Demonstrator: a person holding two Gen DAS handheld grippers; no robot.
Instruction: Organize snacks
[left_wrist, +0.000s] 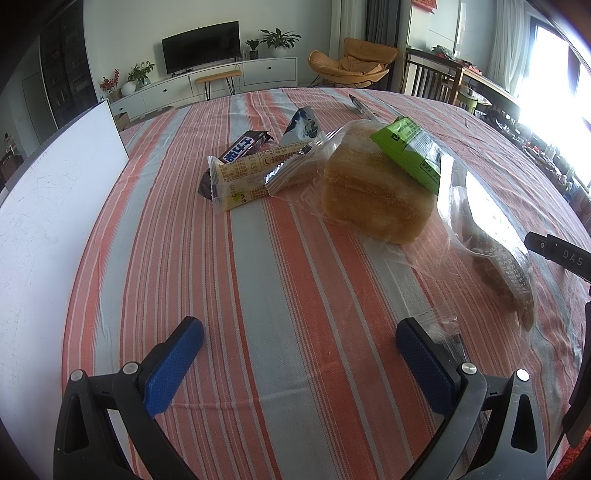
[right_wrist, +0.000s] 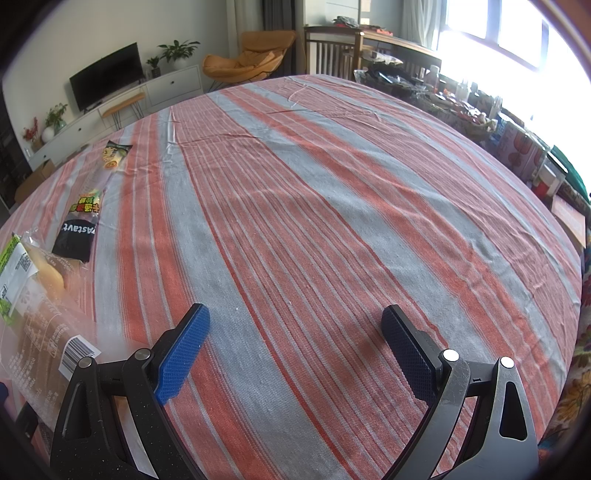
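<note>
From the left wrist, the left gripper (left_wrist: 299, 354) hangs released; the bagged bread (left_wrist: 376, 195) lies ahead and slightly right, clearly nearest this hand. From the right wrist, the right gripper (right_wrist: 295, 347) (also released) faces bare tablecloth (right_wrist: 332, 184), snacks off left.

Ahead of the left gripper (left_wrist: 299, 354), bare red-and-grey striped tablecloth (left_wrist: 258, 277) runs to a heap of wrapped snacks: a bagged tan bread loaf (left_wrist: 373, 195) (green packet (left_wrist: 413, 151) on top) and a cream wrapper (left_wrist: 240, 177). A white board (left_wrist: 48, 206) walls the left. The right gripper (right_wrist: 295, 350) faces open cloth.
</note>
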